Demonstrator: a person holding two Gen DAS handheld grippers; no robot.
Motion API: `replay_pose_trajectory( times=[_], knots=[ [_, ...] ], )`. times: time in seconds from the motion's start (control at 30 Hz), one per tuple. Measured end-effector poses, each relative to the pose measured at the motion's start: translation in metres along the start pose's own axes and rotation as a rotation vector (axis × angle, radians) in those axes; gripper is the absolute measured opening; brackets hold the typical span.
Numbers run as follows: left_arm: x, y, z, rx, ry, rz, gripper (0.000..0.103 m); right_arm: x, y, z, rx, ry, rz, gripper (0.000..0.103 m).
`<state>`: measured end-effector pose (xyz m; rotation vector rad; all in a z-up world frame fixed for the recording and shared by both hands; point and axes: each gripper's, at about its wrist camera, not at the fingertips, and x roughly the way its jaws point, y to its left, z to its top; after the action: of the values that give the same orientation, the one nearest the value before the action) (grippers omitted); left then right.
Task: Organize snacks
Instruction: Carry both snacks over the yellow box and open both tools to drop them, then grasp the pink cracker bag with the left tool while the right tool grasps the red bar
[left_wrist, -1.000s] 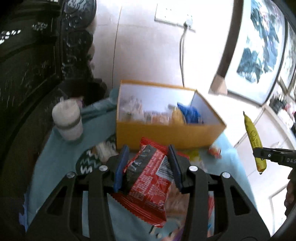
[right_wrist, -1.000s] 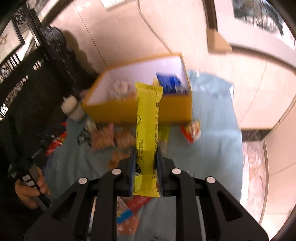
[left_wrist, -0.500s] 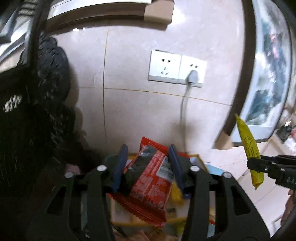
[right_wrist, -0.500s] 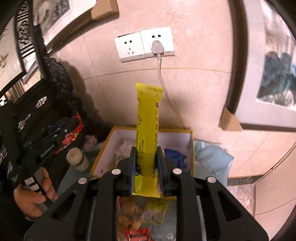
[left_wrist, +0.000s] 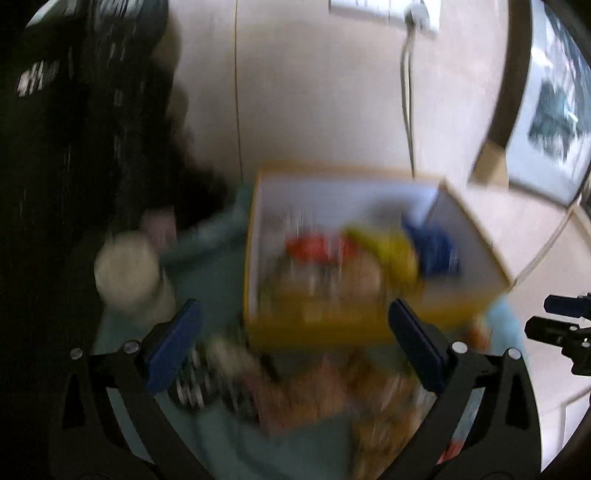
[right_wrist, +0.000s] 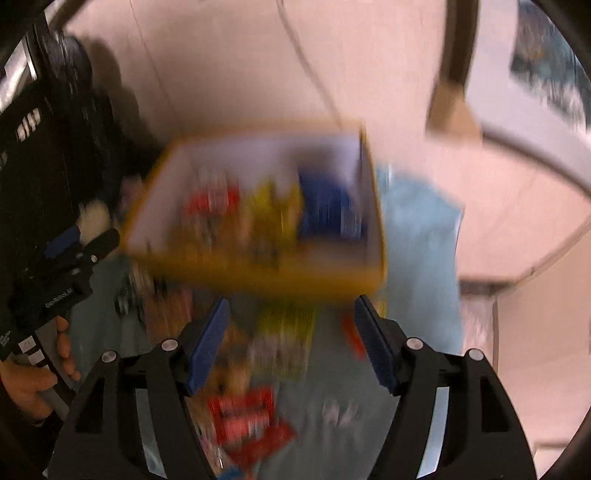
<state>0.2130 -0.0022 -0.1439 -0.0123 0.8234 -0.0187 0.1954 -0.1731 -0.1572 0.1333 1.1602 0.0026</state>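
1. At the far left of the left wrist view a dark carved piece of furniture (left_wrist: 74, 110) fills the edge, blurred.
2. Beside it a pale cylindrical container (left_wrist: 133, 273) stands on the light blue cloth (left_wrist: 207, 269) that covers the table.
3. The left gripper (left_wrist: 295, 339) has just been opening; its blue pads stand wide apart with nothing between them.
4. Loose snack packets (left_wrist: 332, 391) lie on the cloth below and between its fingers, too blurred to name singly.
5. Past the fingertips sits the yellow box (left_wrist: 317, 325), open-topped and white inside, close to the wall.
6. Inside the box lie a red packet (left_wrist: 314, 247), a yellow packet (left_wrist: 388, 247) and, at its right end, a blue packet (left_wrist: 432, 247).
7. A white cable (left_wrist: 408, 110) hangs down the wall behind the box.
8. In the right wrist view a hand (right_wrist: 33, 373) at the left edge grips the handle of the other gripper.
9. The right gripper (right_wrist: 291, 339) has likewise just been opening; its jaws are parted and empty.
10. Under it, on the cloth, lie a yellow-green packet (right_wrist: 284, 339) and, nearer the camera, a red packet on the cloth (right_wrist: 243, 413).
11. A framed picture (right_wrist: 546, 74) hangs on the wall at the far right.
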Motion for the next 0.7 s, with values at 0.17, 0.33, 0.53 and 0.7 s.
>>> replay_pose_trajectory(
  times=[0.17,0.33,0.53,0.7],
  knots=[
    [0.024,0.010,-0.085,0.037,0.163,0.072,0.101,0.045,0.000,-0.080,0.045,0.150,-0.033,0.070],
    [0.028,0.029,-0.096,0.002,0.163,0.108,0.101,0.063,0.007,-0.120,0.095,0.225,-0.027,0.070],
    [0.042,0.010,-0.075,0.060,0.123,0.087,0.101,0.078,0.029,-0.133,0.039,0.263,-0.055,0.070],
    [0.072,-0.015,-0.072,0.148,0.125,0.070,0.101,0.091,0.057,-0.139,-0.089,0.231,-0.084,0.070]
  ],
)
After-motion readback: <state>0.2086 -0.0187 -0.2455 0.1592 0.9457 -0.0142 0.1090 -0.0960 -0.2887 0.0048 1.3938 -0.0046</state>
